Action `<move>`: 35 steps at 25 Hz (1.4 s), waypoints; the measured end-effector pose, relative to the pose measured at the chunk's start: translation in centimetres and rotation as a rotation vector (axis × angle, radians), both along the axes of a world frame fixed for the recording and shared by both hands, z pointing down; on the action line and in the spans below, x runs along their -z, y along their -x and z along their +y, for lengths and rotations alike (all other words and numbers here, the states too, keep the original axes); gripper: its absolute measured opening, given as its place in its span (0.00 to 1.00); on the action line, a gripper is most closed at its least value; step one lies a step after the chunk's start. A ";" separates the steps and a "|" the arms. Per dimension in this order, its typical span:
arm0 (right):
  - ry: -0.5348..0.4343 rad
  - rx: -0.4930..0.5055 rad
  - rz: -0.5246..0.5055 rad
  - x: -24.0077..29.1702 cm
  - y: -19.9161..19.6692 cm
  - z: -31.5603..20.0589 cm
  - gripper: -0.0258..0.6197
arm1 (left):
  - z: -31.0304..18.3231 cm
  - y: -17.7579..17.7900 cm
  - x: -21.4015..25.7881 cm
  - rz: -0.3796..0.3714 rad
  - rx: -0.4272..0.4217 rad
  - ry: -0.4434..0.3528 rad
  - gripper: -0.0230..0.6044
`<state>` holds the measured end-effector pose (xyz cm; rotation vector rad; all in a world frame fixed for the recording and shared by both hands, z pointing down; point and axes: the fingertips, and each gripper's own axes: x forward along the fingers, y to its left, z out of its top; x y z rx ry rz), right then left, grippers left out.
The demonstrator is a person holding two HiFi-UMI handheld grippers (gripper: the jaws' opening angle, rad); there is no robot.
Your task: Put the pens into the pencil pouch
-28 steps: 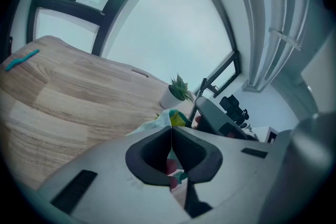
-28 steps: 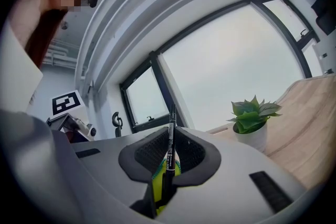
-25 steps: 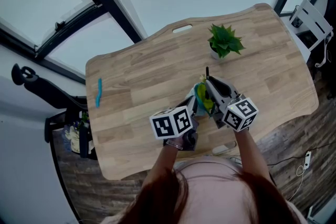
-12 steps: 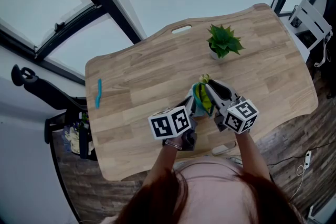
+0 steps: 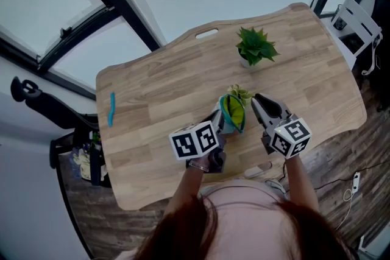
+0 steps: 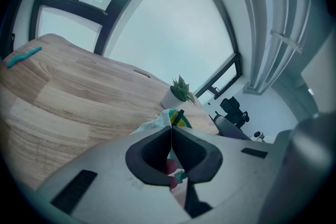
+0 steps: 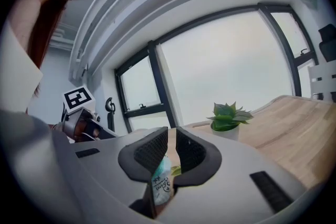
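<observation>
While the left gripper [image 6: 170, 139] clenches the pencil pouch [image 5: 233, 112] just in front of the potted plant [image 5: 255, 47], the right gripper [image 7: 171, 139] hangs released and empty, its jaws having just been opening. A dark pen [image 6: 180, 116] pokes out of the pouch. The next move is probably fetching the blue pen [image 5: 111, 108], far left of the plant.

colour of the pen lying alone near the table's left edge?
Bright blue, slightly teal. The pen shows best in the head view.

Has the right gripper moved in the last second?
Yes. The right gripper backed rightward off the pouch, which stays below the plant. Its jaws have just been opening, with nothing between them.
</observation>
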<state>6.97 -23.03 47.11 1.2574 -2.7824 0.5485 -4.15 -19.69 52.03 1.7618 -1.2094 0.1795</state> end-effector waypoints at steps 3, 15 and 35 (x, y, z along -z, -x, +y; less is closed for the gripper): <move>0.040 -0.027 0.063 -1.3 -1.9 0.2 0.10 | 0.1 -0.1 0.0 -0.006 -0.003 -0.003 0.04; 0.204 -0.060 0.288 -7.5 -6.7 2.7 0.06 | 0.1 -0.1 0.0 -0.007 -0.010 -0.001 0.04; 0.545 0.038 0.507 -17.9 -9.4 5.6 0.16 | 0.4 -0.1 -0.2 0.000 -0.006 0.007 0.04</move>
